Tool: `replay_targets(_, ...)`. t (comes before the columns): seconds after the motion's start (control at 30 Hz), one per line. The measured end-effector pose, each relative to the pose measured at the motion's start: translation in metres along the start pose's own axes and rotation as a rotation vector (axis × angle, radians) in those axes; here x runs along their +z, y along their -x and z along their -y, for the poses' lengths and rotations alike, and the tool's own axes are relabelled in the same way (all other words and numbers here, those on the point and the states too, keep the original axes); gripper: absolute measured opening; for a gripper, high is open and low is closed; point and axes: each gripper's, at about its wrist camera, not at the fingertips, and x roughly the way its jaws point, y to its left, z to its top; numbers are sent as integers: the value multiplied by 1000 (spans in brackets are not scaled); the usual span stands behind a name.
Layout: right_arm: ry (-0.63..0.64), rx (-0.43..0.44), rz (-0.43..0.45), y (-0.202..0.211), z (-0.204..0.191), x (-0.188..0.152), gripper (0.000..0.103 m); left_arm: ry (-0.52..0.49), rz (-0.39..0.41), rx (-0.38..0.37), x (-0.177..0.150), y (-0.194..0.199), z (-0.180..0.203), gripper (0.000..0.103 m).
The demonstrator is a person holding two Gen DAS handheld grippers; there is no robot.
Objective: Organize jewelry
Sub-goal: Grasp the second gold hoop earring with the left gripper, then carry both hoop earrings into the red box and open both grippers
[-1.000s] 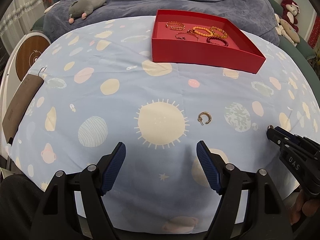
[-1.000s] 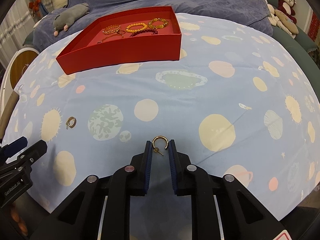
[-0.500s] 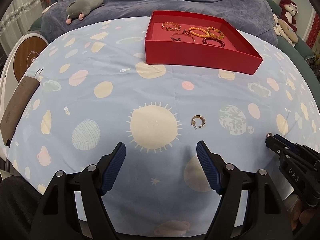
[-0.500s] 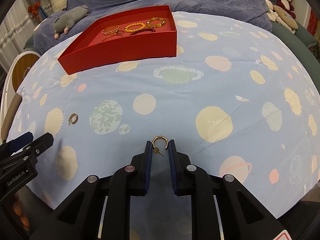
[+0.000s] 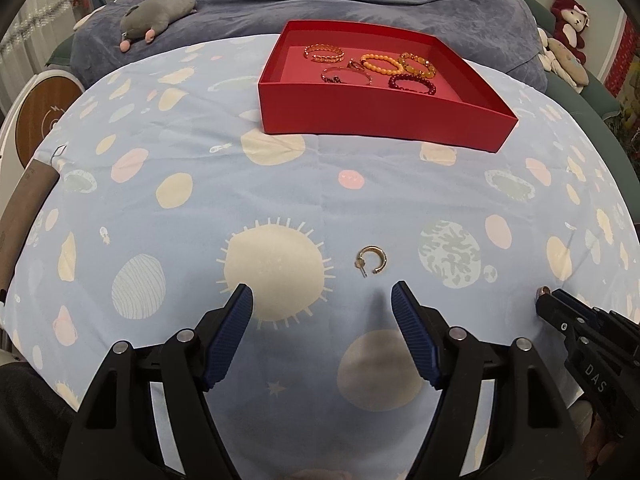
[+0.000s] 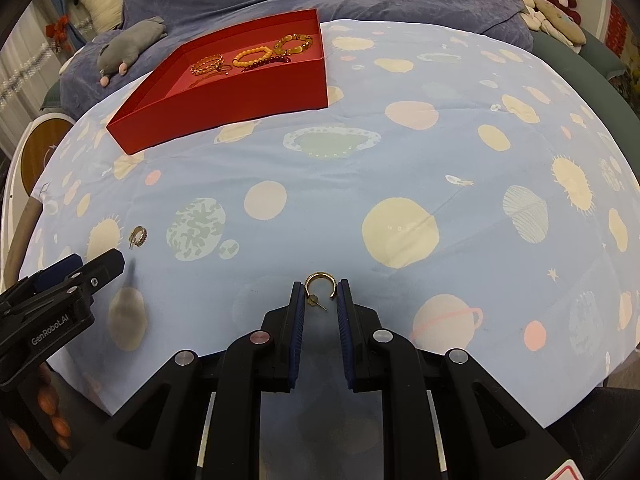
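Right wrist view: the right gripper (image 6: 320,292) pinches one gold earring (image 6: 319,285) — carry it level to the red box (image 6: 224,104) — while the left gripper (image 5: 322,300), spread wide, hovers before the other earring (image 5: 372,260) on the bed.

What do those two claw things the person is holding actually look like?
Both are black plastic tongs with two fingers lined in ribbed dark-blue pads and round silver bolts at the joints. The left gripper reads "GenRobot.AI" in white on its side in the right wrist view. The right gripper shows white letters "DAS" in the left wrist view. No cables or sleeves are visible.
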Motion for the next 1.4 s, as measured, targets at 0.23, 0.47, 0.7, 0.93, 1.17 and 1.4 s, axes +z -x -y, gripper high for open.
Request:
replay_targets(0.23, 1, 7, -2, -1, -1, 1, 15, -10, 3, -11, 12, -11, 9, 63)
replay_targets(0.47, 2, 7, -7, -2, -1, 2, 15, -51, -8, -9, 16, -23, 21, 45)
replay_targets(0.7, 4, 0, -9, -2, -4, 2, 15, -74, -5, -8, 18, -22, 20, 18)
replay_targets(0.93, 17, 0, -6, 4, -8, 0, 15, -62, -19, -20, 15, -18, 14, 18)
replay_targets(1.17, 39, 14, 0, 16, -18, -7, 15, -45, -33, -26, 3, -3, 6, 18)
replay_targets(1.4, 48, 36, 11, 33, -26, -13, 15, -42, -29, -24, -4, 20, -1, 18)
